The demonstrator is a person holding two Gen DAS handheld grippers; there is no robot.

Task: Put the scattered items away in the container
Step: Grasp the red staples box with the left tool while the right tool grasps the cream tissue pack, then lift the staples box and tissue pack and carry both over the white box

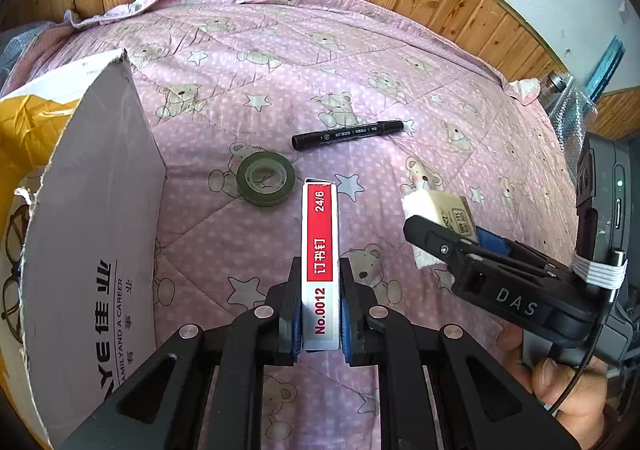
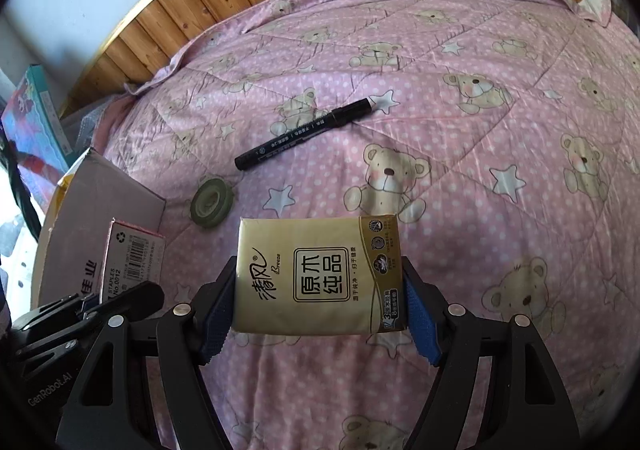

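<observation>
Pink bear-print quilt (image 2: 460, 169): black marker (image 2: 304, 133), green tape roll (image 2: 211, 202), cardboard box (image 1: 100, 217).

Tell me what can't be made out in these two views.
- Inside of the grey cardboard box: left wrist view, hidden by its raised flap.
- White print on the black marker pen: too small, both views.
- Tan tissue pack: left wrist view, partly hidden by the right claw.

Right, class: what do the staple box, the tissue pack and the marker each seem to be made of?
Staple box: printed card, likely, from its crisp folded edges. Tissue pack: soft plastic film, glossy and slightly creased. Marker: probably hard black plastic with a smooth sheen.
</observation>
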